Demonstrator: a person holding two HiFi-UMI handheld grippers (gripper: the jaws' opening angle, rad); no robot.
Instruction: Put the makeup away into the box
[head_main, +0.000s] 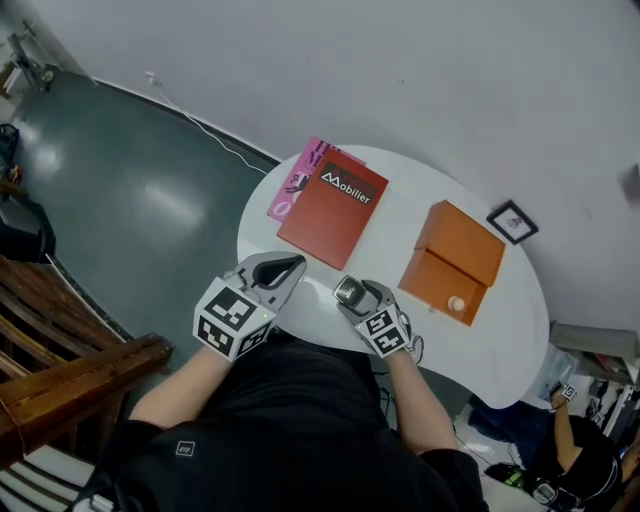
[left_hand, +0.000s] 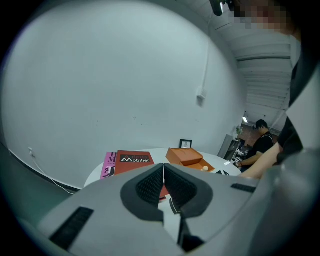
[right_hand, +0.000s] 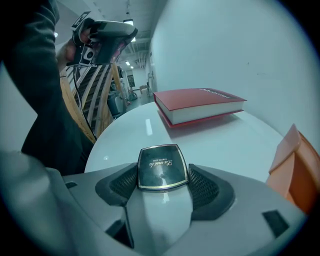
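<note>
Right gripper (right_hand: 164, 186) stands open astride the glossy black compact (right_hand: 163, 167), likely a light, stiff, slippery case best pinched across its side edges; left gripper (left_hand: 163, 172) is closed, empty.

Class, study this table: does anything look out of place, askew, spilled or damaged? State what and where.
Nothing looks spilled or damaged. The compact lies loose on the table near the person, outside the open orange box. The red book sits offset on a pink magazine, which pokes out beneath.
</note>
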